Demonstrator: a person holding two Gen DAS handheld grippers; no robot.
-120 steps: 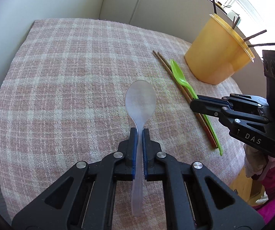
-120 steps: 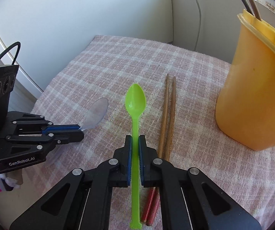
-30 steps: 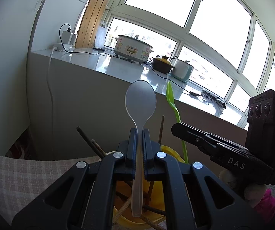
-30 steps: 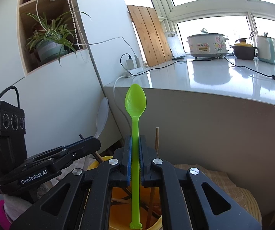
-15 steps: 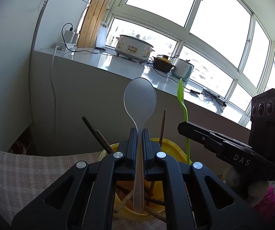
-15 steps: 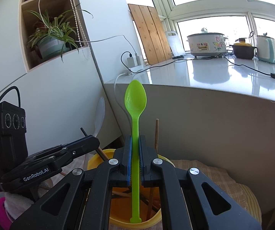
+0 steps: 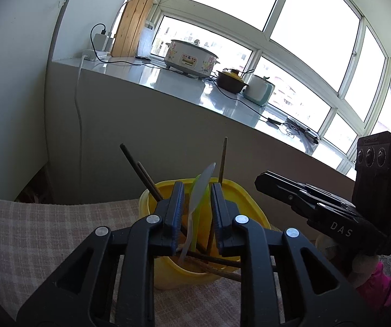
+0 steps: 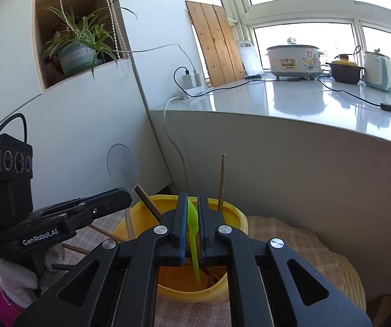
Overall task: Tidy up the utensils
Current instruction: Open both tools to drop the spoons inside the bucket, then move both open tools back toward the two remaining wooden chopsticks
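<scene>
The clear spoon (image 7: pixel 203 185) leans loose between the parted fingers of my left gripper (image 7: pixel 195 188), its handle down inside the yellow container (image 7: pixel 184 275). These jaws are opening and the pads do not press on it. In the right wrist view the green spoon (image 8: pixel 194 234) hangs tilted between the fingers of my right gripper (image 8: pixel 192 199), its tip inside the yellow container (image 8: pixel 236 214). Those jaws are opening too, with a thin gap on each side. Both grippers hover over the container's rim, the left gripper (image 8: pixel 119 193) beside the right. Several chopsticks (image 7: pixel 141 174) stand in the container.
The container sits on a checked cloth (image 7: pixel 32 231) near the table's far edge. Behind it rises a grey ledge wall (image 7: pixel 168 141) whose top holds a rice cooker (image 7: pixel 190 58), pots and cables. A white cable (image 8: pixel 173 147) hangs down the wall.
Both grippers' fingers have parted. The clear spoon and the green spoon have slid down out of the pads and tipped over into the yellow container.
</scene>
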